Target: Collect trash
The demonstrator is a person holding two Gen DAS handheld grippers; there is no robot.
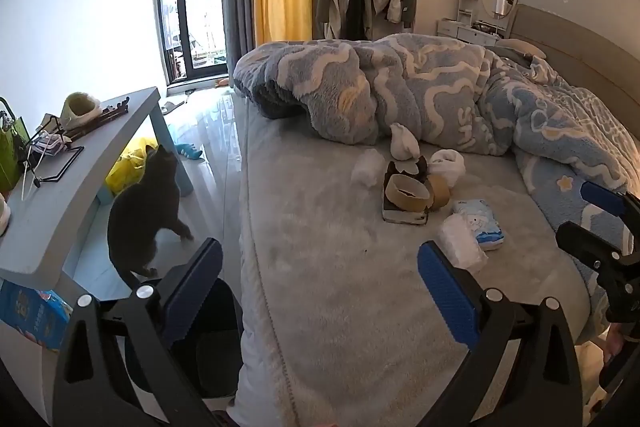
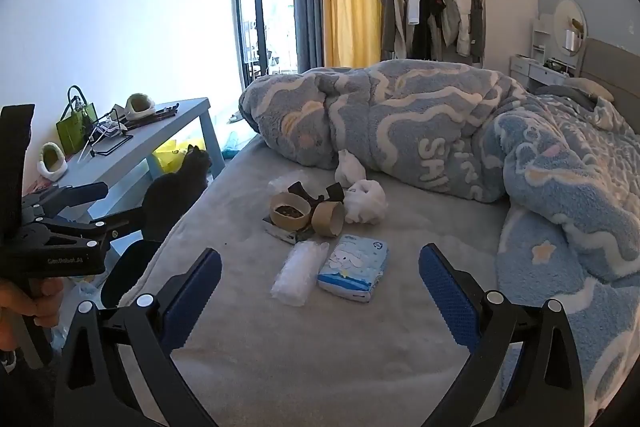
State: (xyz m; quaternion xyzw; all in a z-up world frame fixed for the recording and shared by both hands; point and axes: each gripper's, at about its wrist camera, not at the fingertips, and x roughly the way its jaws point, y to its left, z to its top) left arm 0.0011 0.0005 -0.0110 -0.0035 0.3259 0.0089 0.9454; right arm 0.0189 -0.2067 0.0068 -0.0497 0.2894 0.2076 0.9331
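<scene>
At twelve o'clock past my right gripper [image 2: 320, 291], its jaws wide and empty, the trash sits mid-bed [image 2: 320, 367]: two cardboard tape cores [image 2: 306, 215], two white wads [image 2: 366, 207], one clear wrapper [image 2: 298, 275], one tissue pack [image 2: 354, 273]. A dark scrap behind the cores I can't identify. My left gripper [image 1: 320, 293], jaws wide too, straddles the bed's nine o'clock edge, with the black bin [image 1: 204, 339] half hidden below and one cat [image 1: 146, 215] on the floor.

Dark bin [image 1: 208, 343]: beside the bed [image 1: 320, 227], partly hidden behind the left hand-held gripper [image 1: 320, 291]; contents not visible.
Cat [image 2: 176, 195]: lower body concealed by the bed edge in the right wrist view.
Yellow bag [image 1: 128, 167]: under the desk [image 1: 60, 203], partly covered by the cat.
Blue box [image 1: 32, 311]: cut off at the left edge; print illegible.
Flat dark item [image 2: 288, 231] beneath the tape rolls [image 2: 308, 215]: mostly covered, unidentifiable.
Dresser [image 1: 468, 31] contents: too small to tell.
</scene>
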